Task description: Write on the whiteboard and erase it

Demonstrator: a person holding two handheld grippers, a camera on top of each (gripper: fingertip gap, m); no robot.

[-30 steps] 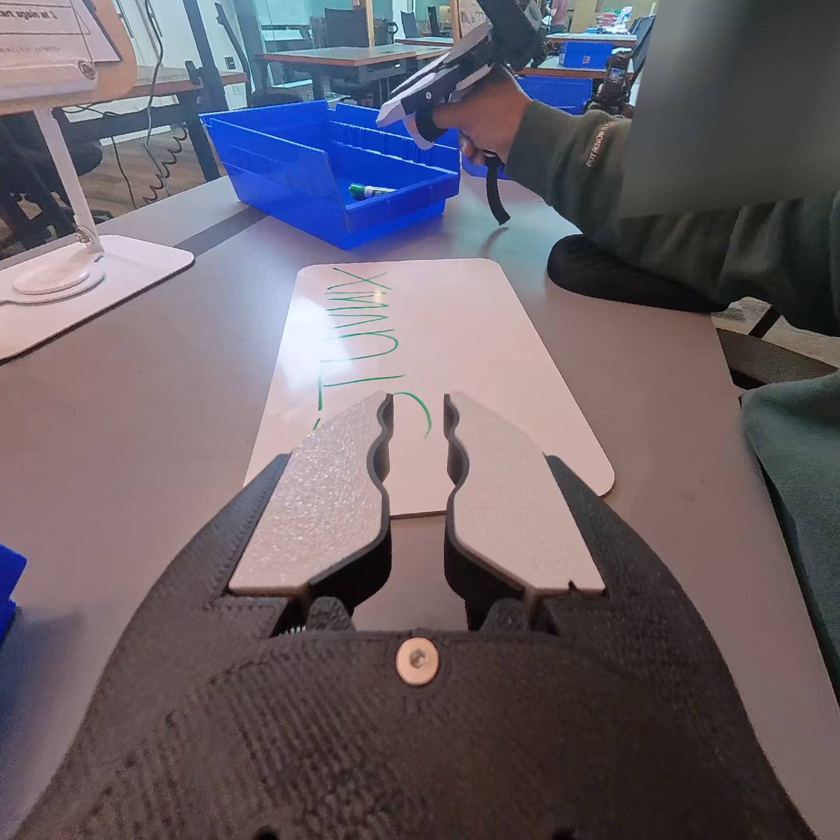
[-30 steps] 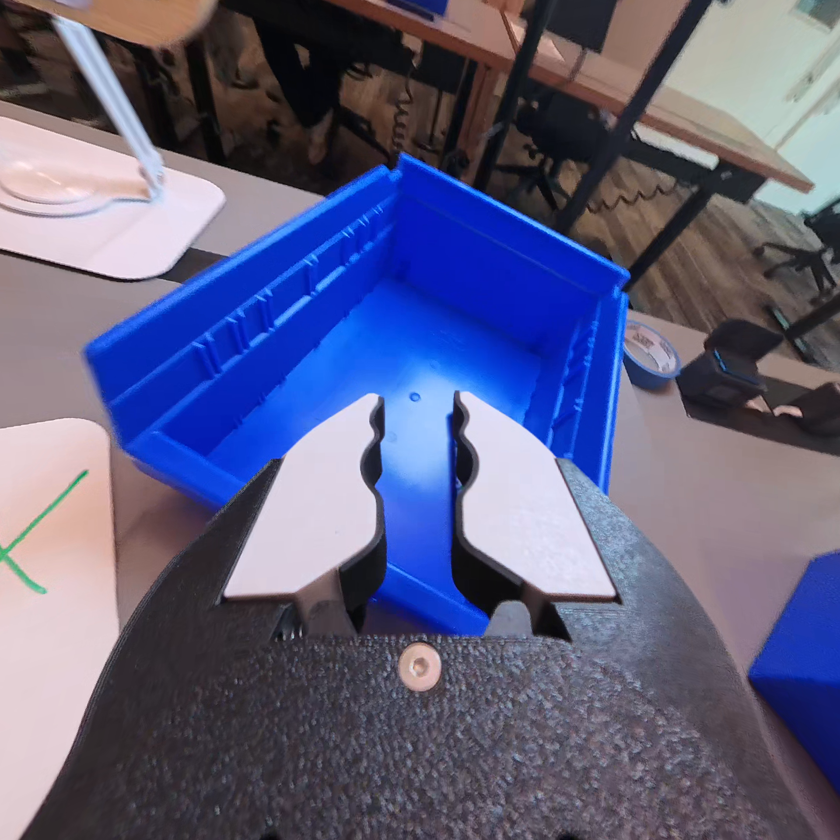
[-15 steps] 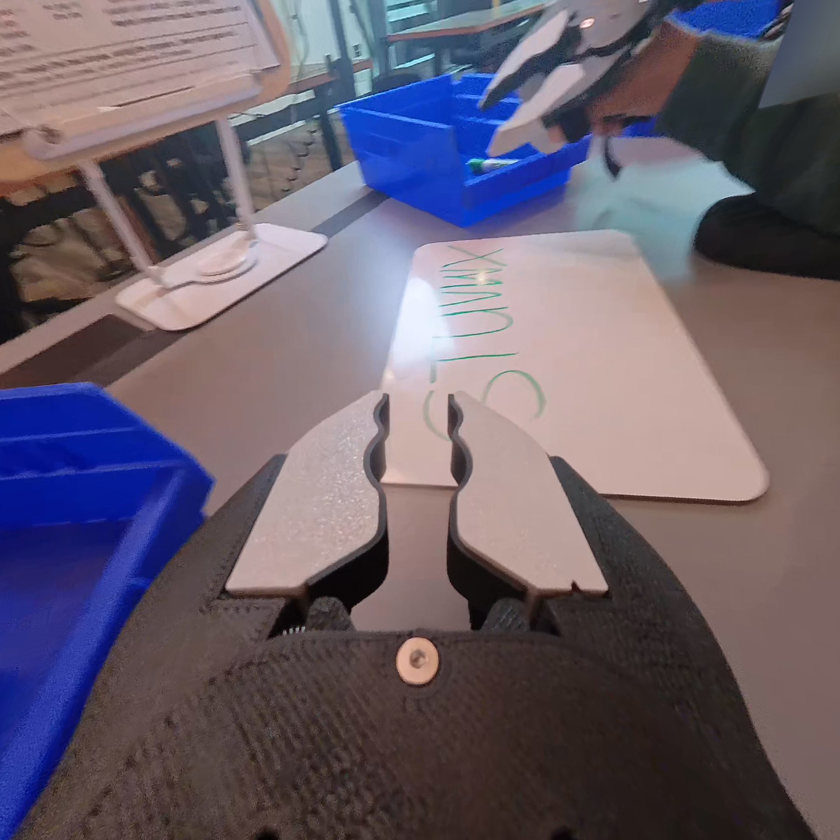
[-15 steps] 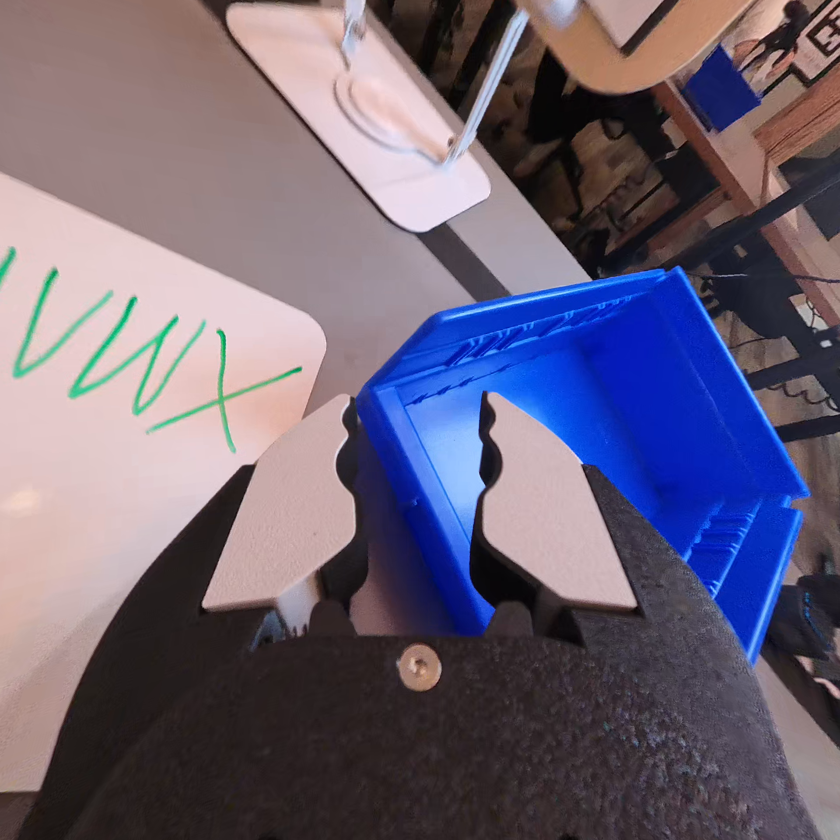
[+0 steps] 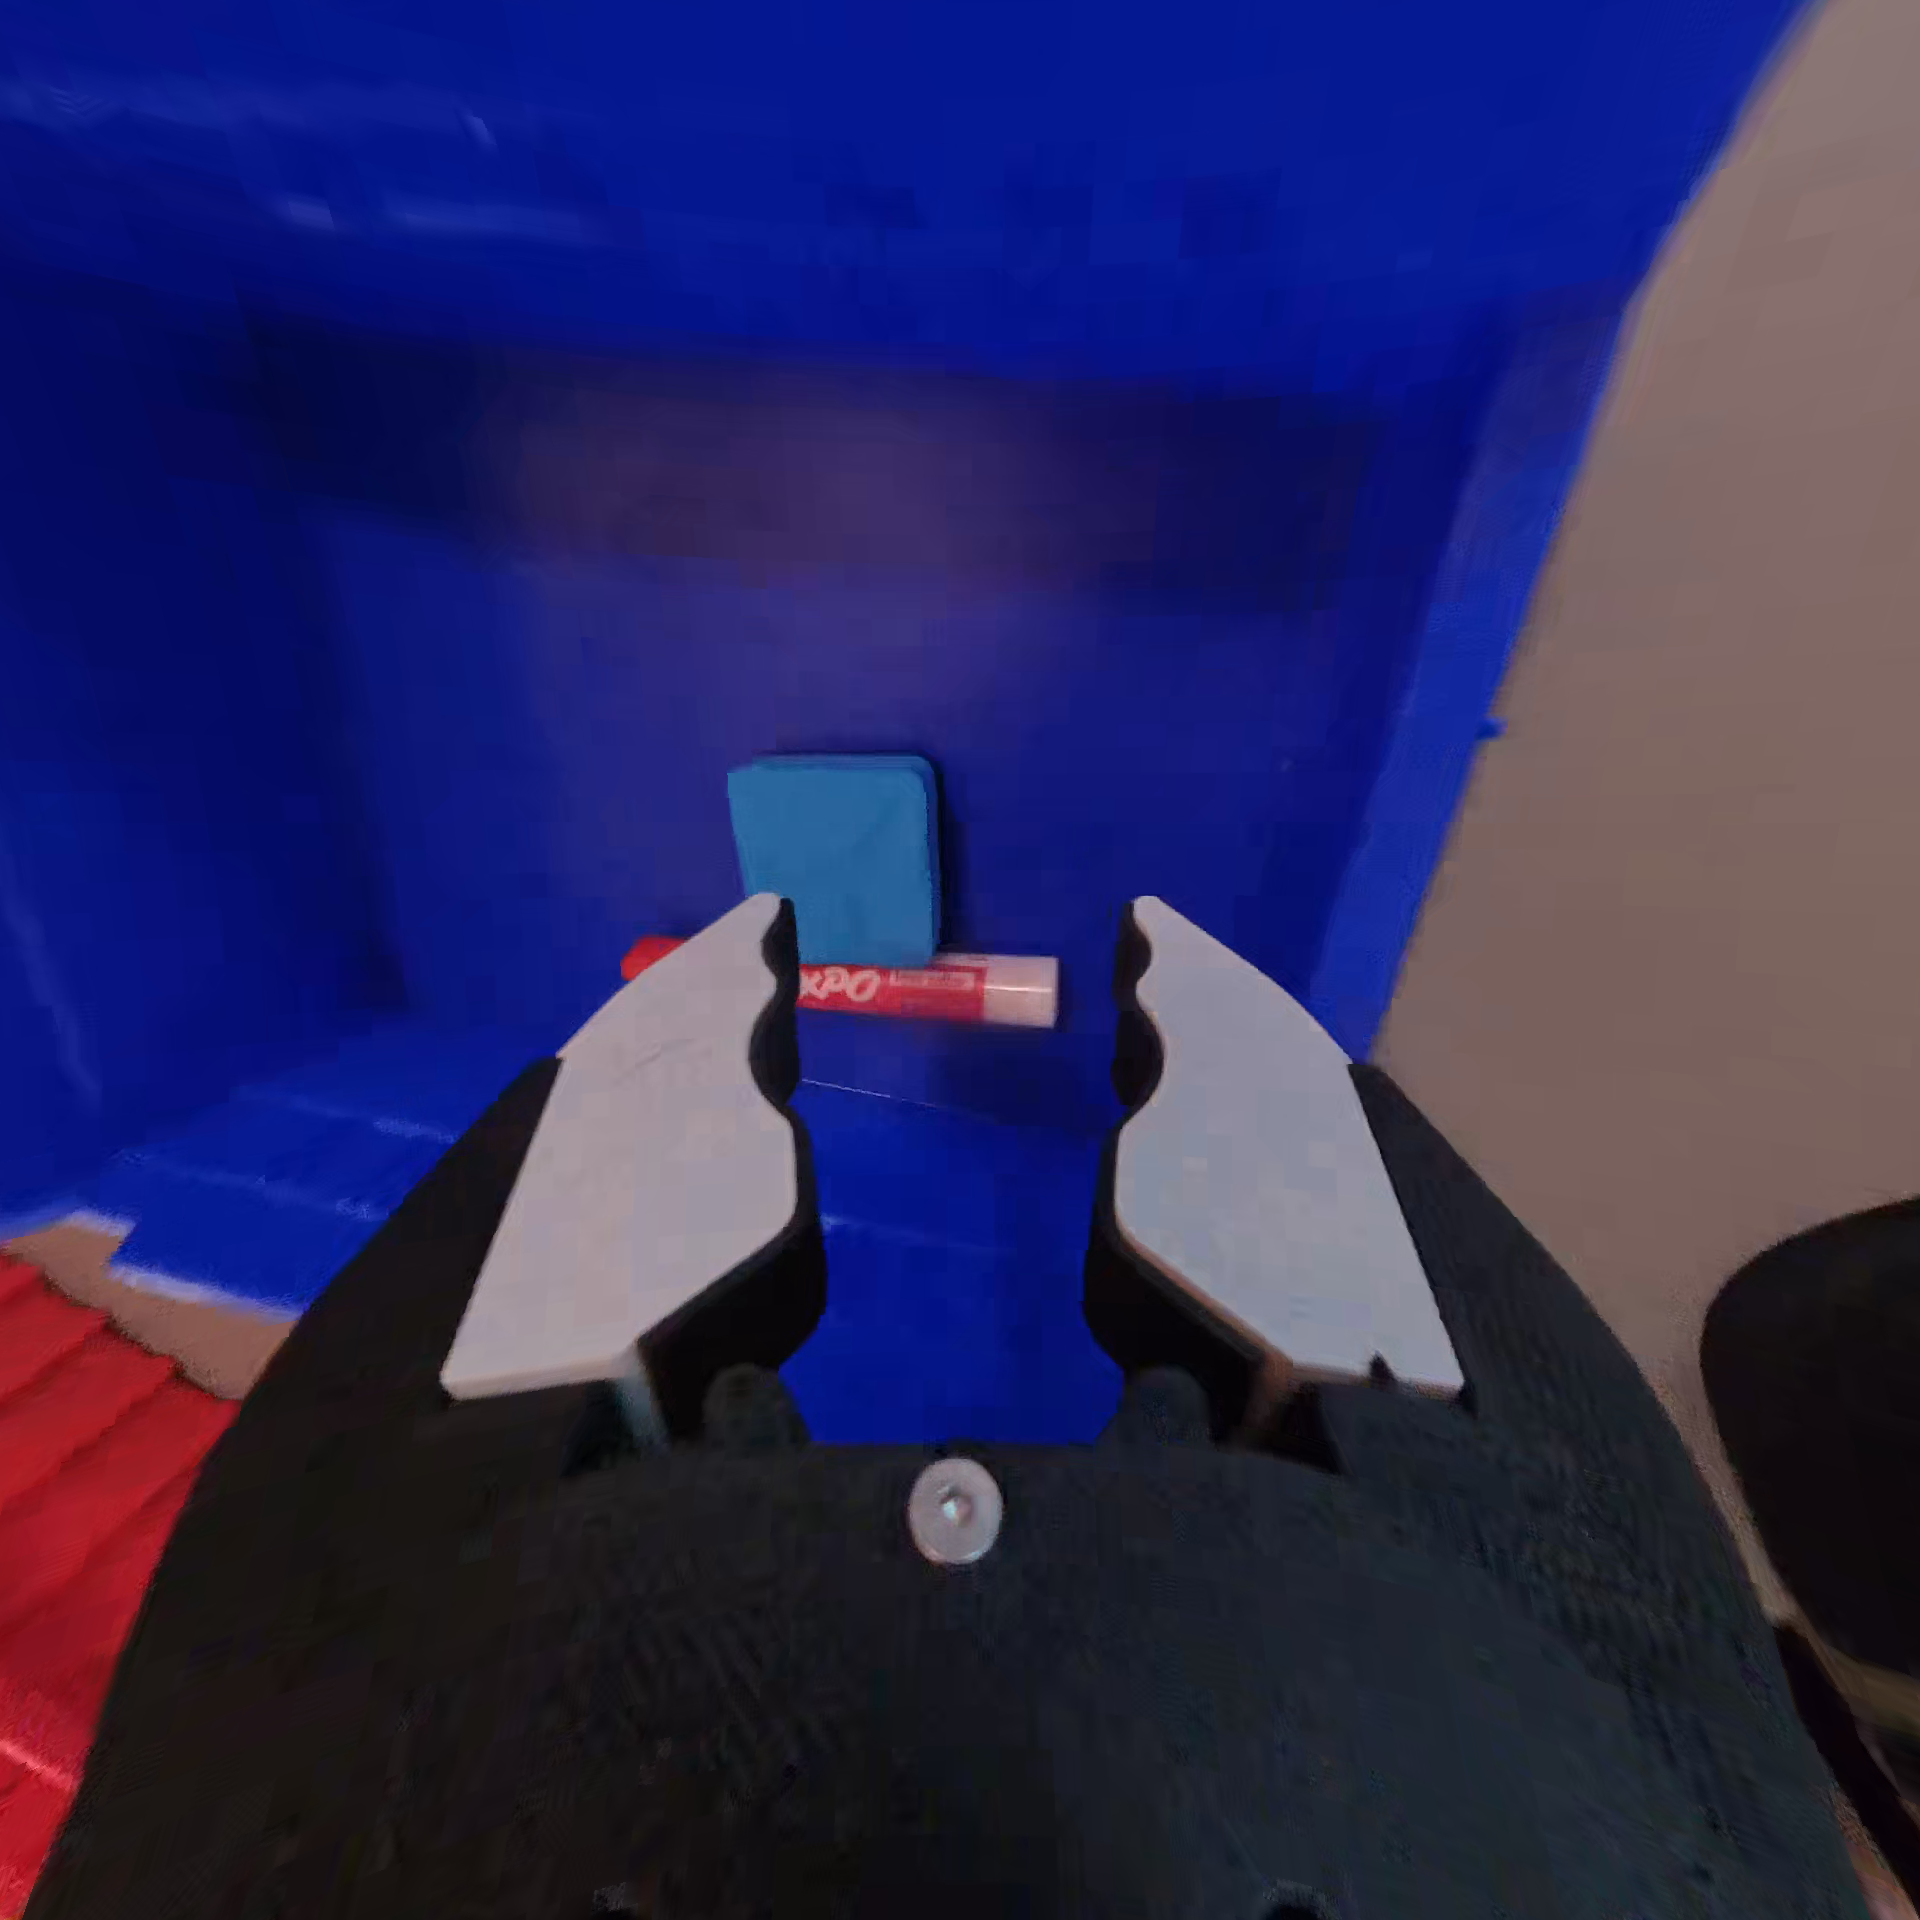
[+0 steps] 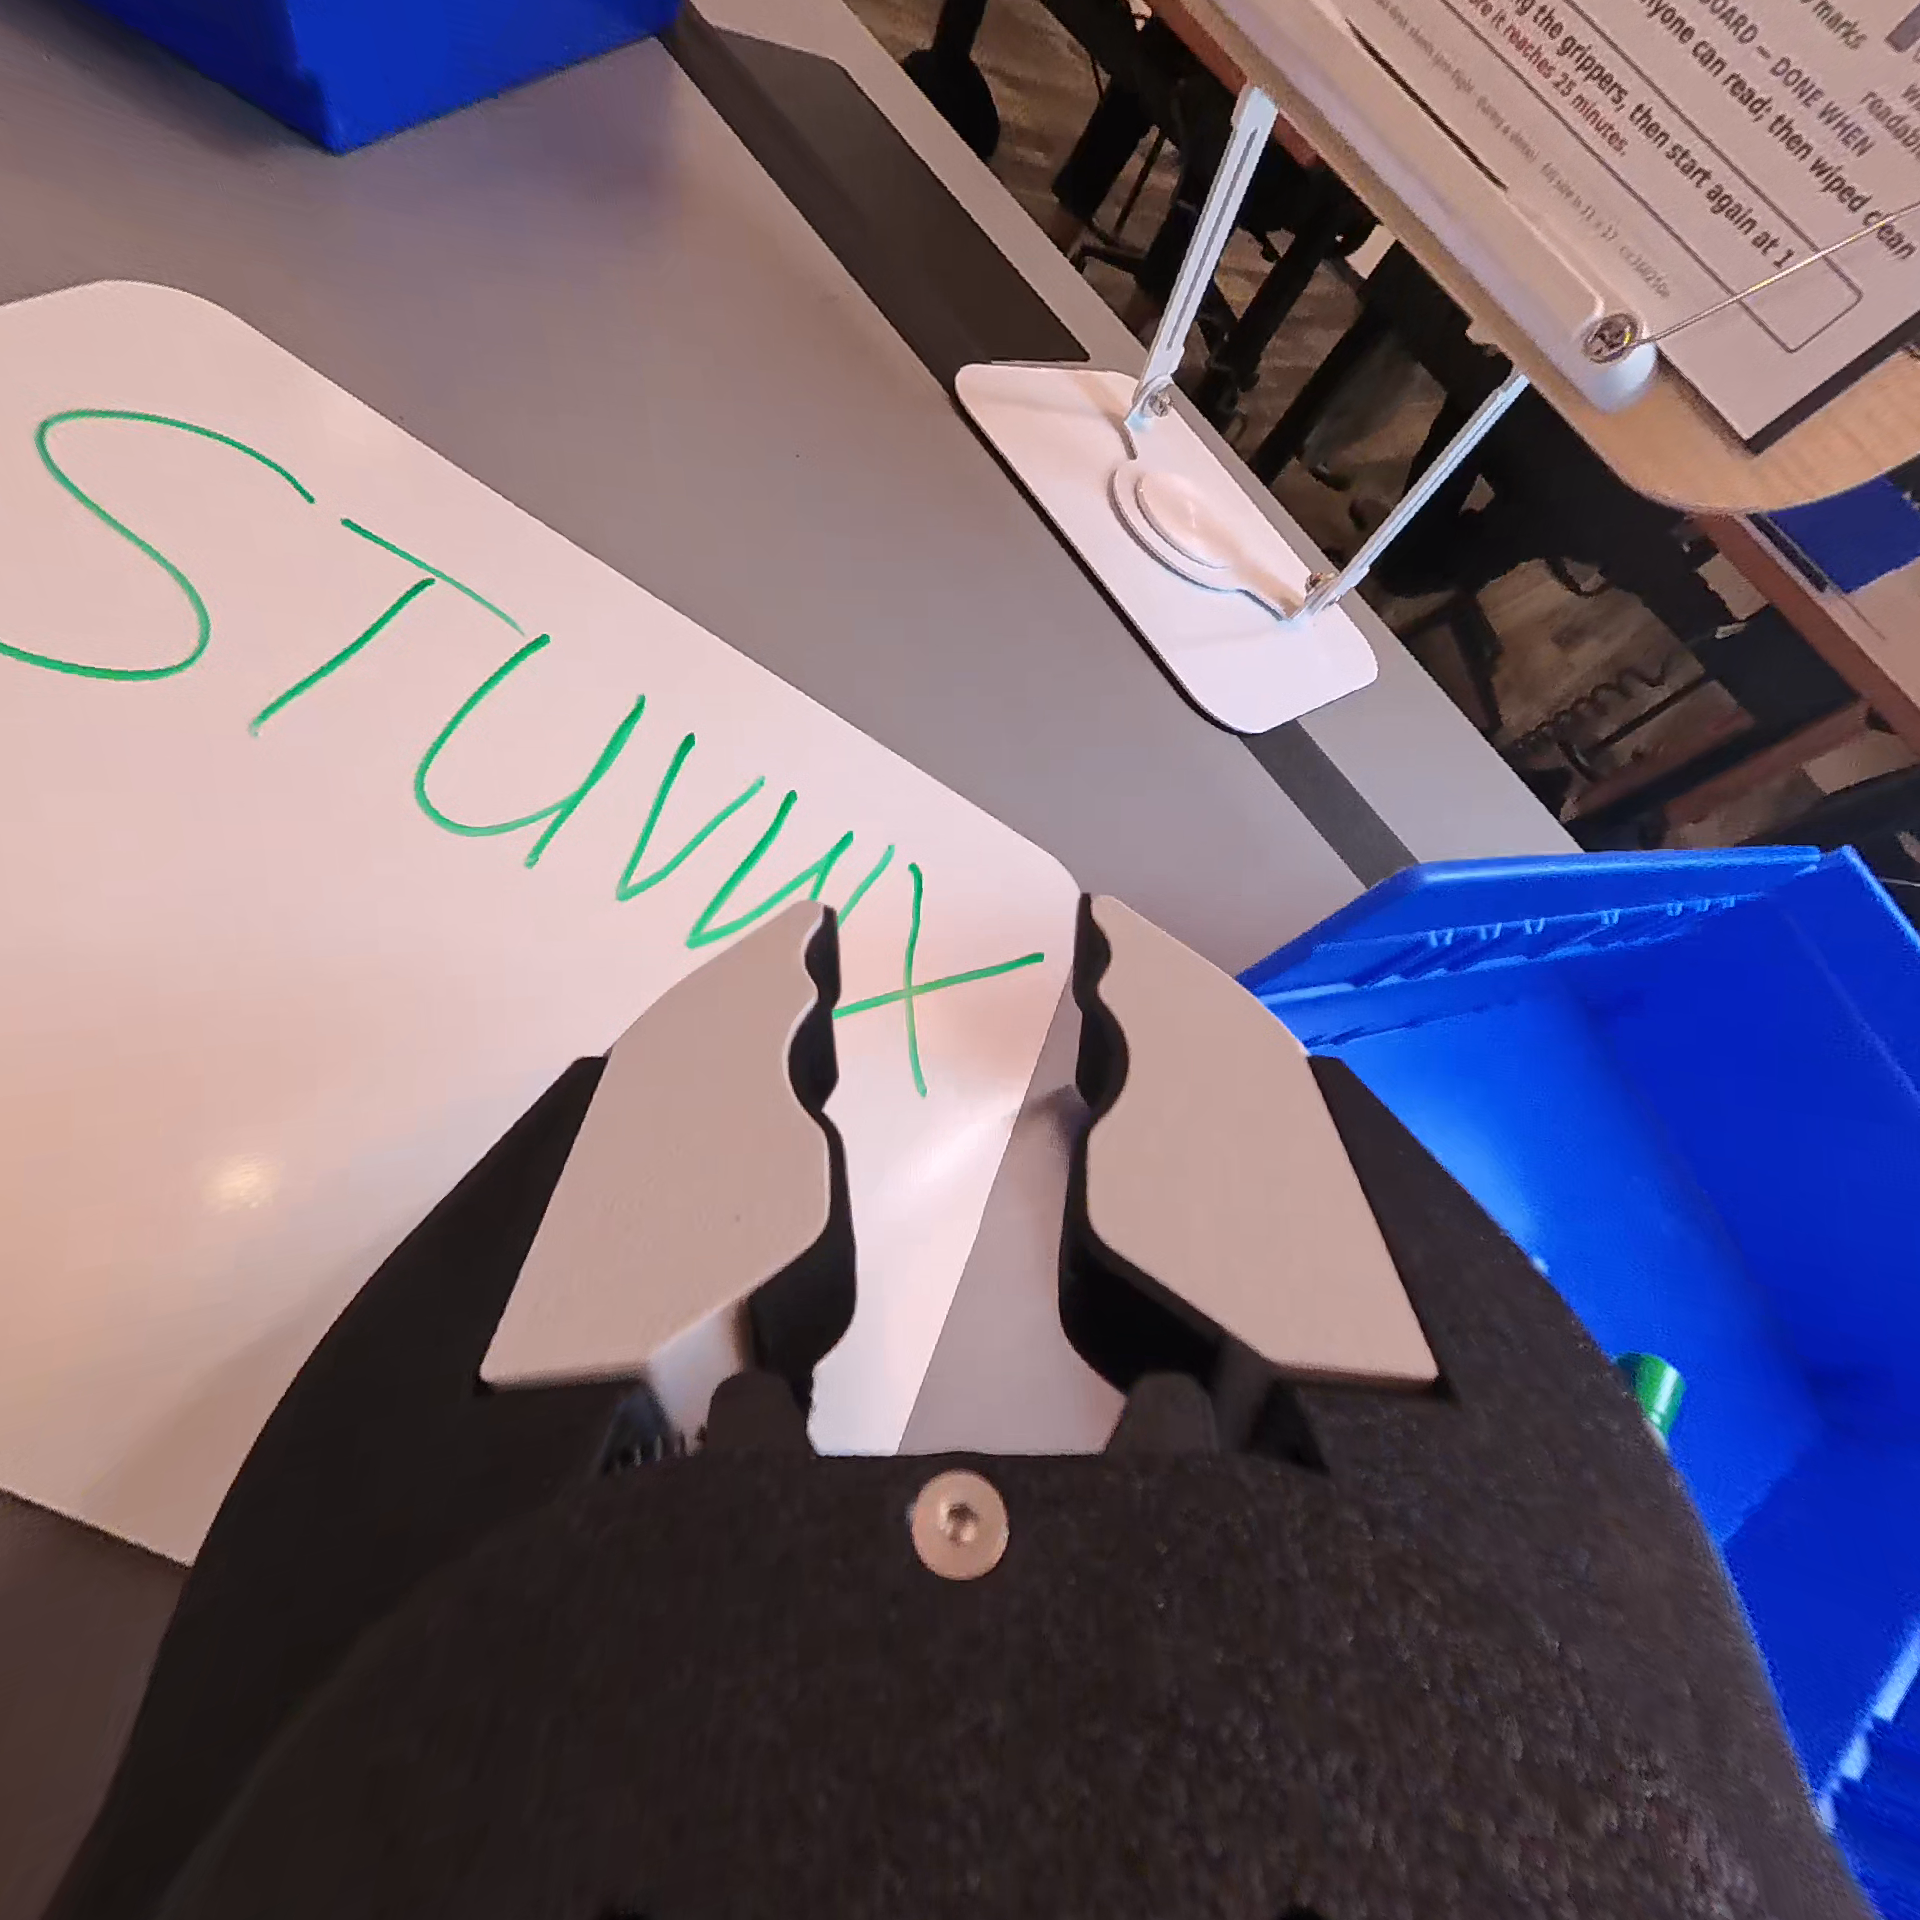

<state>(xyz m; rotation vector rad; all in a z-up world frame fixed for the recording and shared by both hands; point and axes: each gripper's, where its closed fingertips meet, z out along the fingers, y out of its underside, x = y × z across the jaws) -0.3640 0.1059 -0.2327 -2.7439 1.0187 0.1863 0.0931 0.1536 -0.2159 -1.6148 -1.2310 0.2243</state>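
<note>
In the left wrist view my left gripper [image 5: 954, 912] is open and empty, pointing down into a blue bin [image 5: 623, 468]. In the bin a light blue eraser [image 5: 836, 857] leans against the wall, with a red marker [image 5: 925, 987] lying in front of it, just beyond my fingertips. In the right wrist view my right gripper [image 6: 951, 920] is open and empty, above the right end of the whiteboard [image 6: 312, 987], which lies flat on the grey table and bears green writing [image 6: 468, 717]. A green marker [image 6: 1652, 1392] shows at the edge of a second blue bin [image 6: 1662, 1143].
A white stand [image 6: 1174, 540] holding a printed sheet [image 6: 1662, 135] sits on the table [image 6: 727, 343] beyond the whiteboard. Another blue bin's corner [image 6: 364, 62] is at the top left. A red ribbed object [image 5: 73, 1455] and a black object [image 5: 1818, 1455] flank the left gripper.
My left gripper has swung left from the whiteboard down into the blue bin and opened wider. My right gripper has turned from the other bin to over the whiteboard's end and opened wider.
</note>
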